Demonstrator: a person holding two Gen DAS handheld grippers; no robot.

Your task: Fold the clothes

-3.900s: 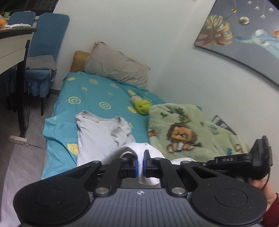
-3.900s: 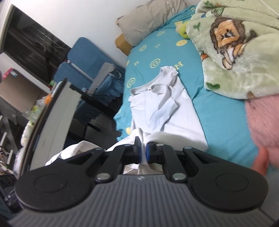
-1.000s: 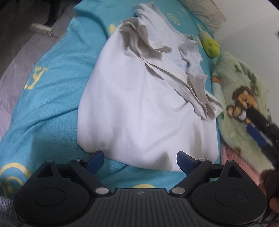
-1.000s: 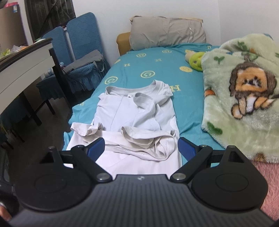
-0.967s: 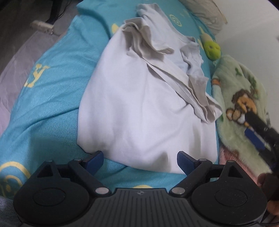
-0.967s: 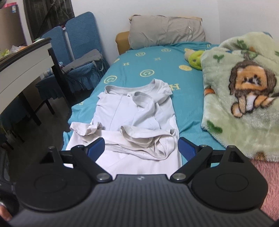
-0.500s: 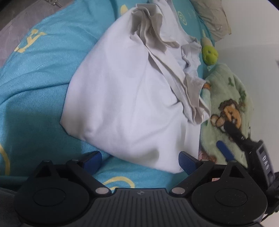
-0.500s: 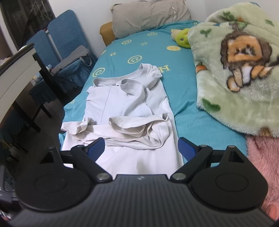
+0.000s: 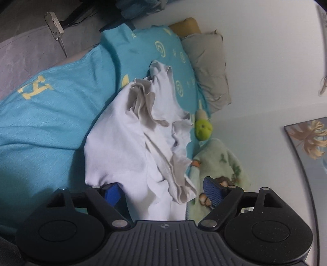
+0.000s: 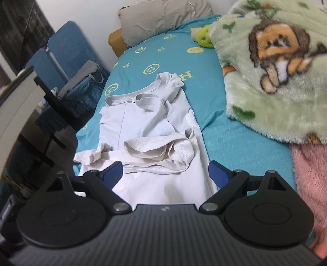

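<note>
Teal bed sheet [image 10: 214,98] carries the pale shirt [image 10: 155,126], hem bunched, near edge hidden beneath both devices. Left gripper [image 9: 162,190] and right gripper [image 10: 165,173]: jaws wide, empty. Lion blanket [image 10: 276,77] at 2 o'clock.

Open teal sheet [image 10: 212,98] runs clear beside the white shirt [image 10: 155,122] on the right, a passable lane up toward the grey pillow [image 10: 163,18]. Beyond it, the green lion blanket [image 10: 276,71] walls that side off (pink fleece [image 10: 310,163] below it). Blue chairs [image 10: 67,55] crowd the bed's left edge.
</note>
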